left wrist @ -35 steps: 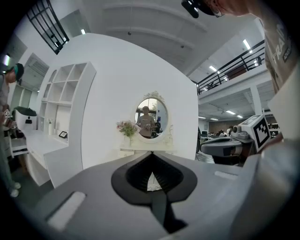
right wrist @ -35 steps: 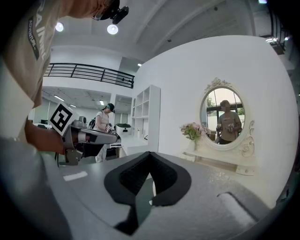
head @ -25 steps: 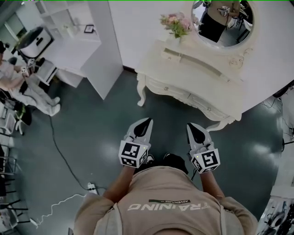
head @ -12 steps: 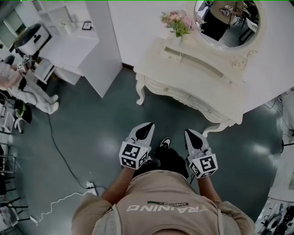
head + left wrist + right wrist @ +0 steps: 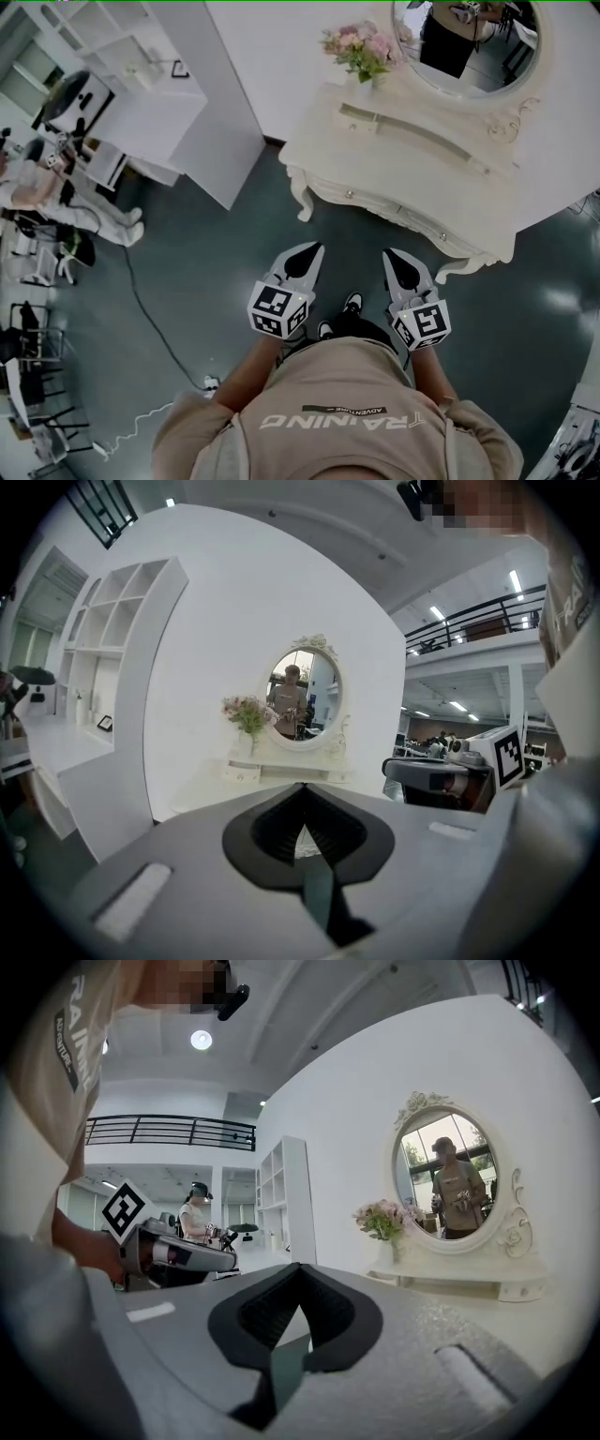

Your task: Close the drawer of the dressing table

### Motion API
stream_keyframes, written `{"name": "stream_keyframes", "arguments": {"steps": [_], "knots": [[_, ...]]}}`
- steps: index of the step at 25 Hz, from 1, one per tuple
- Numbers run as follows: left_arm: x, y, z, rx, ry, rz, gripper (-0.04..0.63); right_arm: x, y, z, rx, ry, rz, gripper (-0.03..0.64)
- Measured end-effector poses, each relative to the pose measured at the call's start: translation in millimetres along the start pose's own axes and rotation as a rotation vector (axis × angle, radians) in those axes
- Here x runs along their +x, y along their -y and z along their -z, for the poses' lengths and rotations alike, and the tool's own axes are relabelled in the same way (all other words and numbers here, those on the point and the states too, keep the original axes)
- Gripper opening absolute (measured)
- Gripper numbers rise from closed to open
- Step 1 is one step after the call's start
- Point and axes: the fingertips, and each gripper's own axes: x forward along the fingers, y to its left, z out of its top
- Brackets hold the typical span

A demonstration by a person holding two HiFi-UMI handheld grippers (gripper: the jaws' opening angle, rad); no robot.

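The cream dressing table (image 5: pixel 422 173) stands against the wall ahead of me, with an oval mirror (image 5: pixel 473 37) and a vase of pink flowers (image 5: pixel 361 47). Its front drawers (image 5: pixel 394 208) carry small knobs and look flush from above. A small drawer box (image 5: pixel 360 114) sits on the tabletop by the flowers; I cannot tell if it stands out. My left gripper (image 5: pixel 308 250) and right gripper (image 5: pixel 395 257) are held side by side, short of the table's front edge, both shut and empty. The table (image 5: pixel 281 771) shows beyond the left gripper (image 5: pixel 302 787), and beyond the right gripper (image 5: pixel 298 1267).
A white shelf unit (image 5: pixel 159 103) juts from the wall left of the table. A cable (image 5: pixel 150 319) runs over the dark floor to a power strip (image 5: pixel 212 382). A seated person (image 5: pixel 47 192) and chairs (image 5: pixel 33 337) are at the far left.
The view has shifted so the dressing table sits nearer to both grippers. Both grippers stay shut and side by side.
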Motion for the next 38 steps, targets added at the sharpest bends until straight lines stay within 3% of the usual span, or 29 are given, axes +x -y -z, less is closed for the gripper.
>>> {"name": "stream_keyframes", "arguments": {"steps": [11, 17, 21, 33, 38], "knots": [[52.2, -20.8, -29.9, 0.015, -0.017, -0.041, 0.018, 34.6, 56.3, 5.2, 0.051, 0.022, -0.011, 0.002], [49.1, -47.7, -28.9, -0.009, -0.003, -0.178, 0.018, 54.7, 62.5, 1.1, 0.042, 0.032, -0.086, 0.002], [46.8, -59.1, -26.0, -0.031, -0.023, -0.218, 0.018, 67.1, 65.0, -6.4, 0.02, 0.028, -0.124, 0.002], [91.6, -92.5, -23.2, -0.095, -0.04, -0.201, 0.018, 103.7, 86.4, 9.3, 0.049, -0.027, -0.126, 0.002], [118.9, -108.7, -43.1, -0.102, -0.002, -0.166, 0.018, 124.1, 99.7, 3.3, 0.044, -0.041, -0.101, 0.002]]}}
